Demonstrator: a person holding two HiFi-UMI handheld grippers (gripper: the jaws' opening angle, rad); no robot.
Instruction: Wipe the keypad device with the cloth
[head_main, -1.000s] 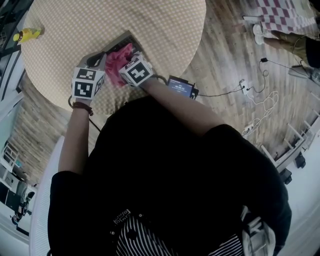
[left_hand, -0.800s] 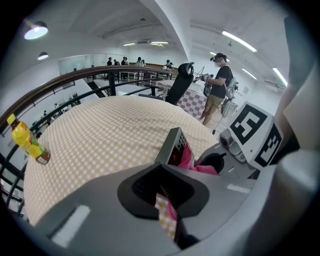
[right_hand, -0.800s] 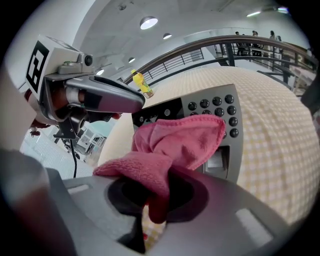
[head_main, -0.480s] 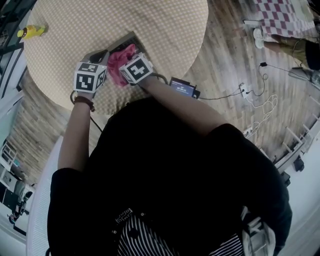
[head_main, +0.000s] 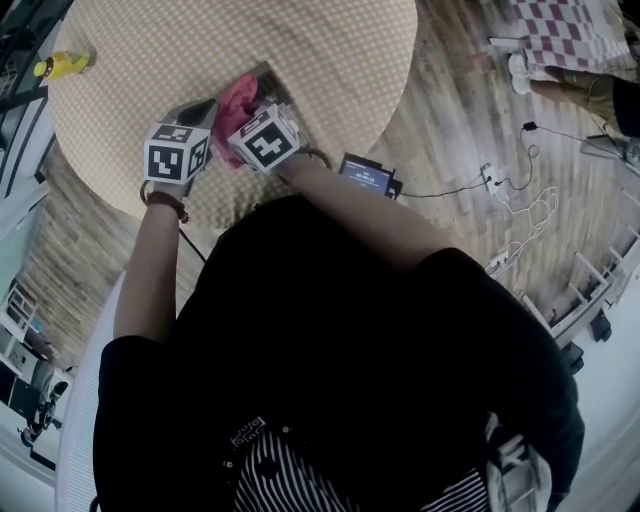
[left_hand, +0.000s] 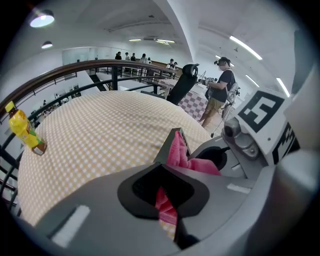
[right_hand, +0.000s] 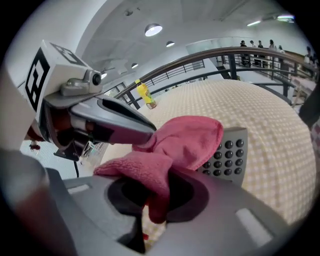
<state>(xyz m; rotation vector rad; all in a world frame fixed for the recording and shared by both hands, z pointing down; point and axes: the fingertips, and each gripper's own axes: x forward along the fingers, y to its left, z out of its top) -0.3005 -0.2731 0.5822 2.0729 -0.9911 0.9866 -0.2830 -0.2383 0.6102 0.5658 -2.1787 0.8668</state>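
Note:
The grey keypad device (right_hand: 227, 155) lies on the round checked table (head_main: 320, 60), its dark buttons showing in the right gripper view. A pink cloth (right_hand: 180, 137) is draped over its left part. My right gripper (right_hand: 152, 210) is shut on a fold of the cloth. My left gripper (left_hand: 167, 220) is just left of it with its jaws together, and its fingers (right_hand: 120, 122) rest against the cloth's upper edge. Pink cloth (left_hand: 182, 155) shows in the slit between the left jaws; I cannot tell if it is pinched. In the head view both marker cubes hide most of the device (head_main: 262, 78).
A yellow bottle (head_main: 60, 65) stands at the table's far left edge. A small black box with a screen (head_main: 365, 175) sits just off the table's near edge, with cables on the wooden floor (head_main: 480, 130). People stand beyond the railing (left_hand: 220, 95).
My right gripper has carried the cloth up and to the left across the device. The left gripper has stayed almost in place.

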